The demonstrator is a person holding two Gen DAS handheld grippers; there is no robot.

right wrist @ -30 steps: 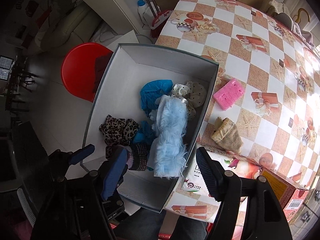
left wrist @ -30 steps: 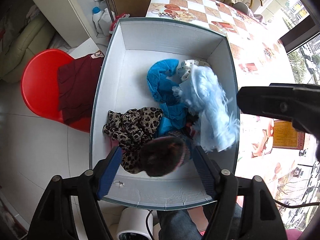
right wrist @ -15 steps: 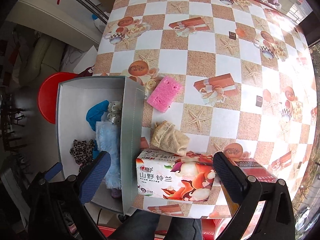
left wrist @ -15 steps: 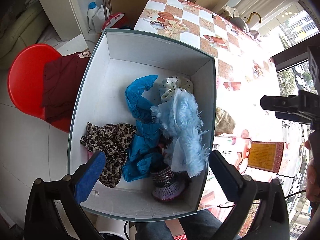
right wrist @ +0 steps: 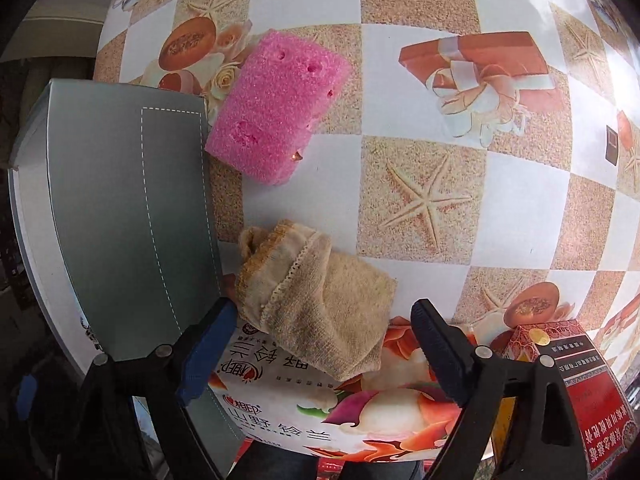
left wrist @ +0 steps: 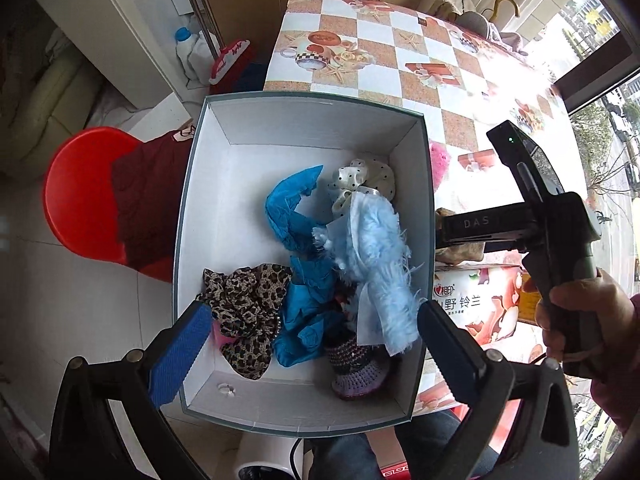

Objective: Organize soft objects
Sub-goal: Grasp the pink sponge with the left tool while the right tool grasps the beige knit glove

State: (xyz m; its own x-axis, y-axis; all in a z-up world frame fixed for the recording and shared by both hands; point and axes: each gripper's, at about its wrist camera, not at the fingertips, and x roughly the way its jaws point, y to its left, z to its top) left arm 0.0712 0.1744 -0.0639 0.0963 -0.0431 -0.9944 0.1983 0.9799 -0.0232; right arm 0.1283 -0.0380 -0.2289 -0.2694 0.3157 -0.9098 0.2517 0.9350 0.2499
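Low in the frame, our right tongs (right wrist: 320, 344) are closing around the beige cloth (right wrist: 316, 300) to grab it; left tongs (left wrist: 312, 344) hang open over the box (left wrist: 308, 98).

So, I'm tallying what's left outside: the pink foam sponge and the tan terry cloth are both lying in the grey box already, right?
Not quite. The pink foam sponge and the tan terry cloth both lie on the checkered tablecloth beside the grey box, not in it. The right wrist view shows this.
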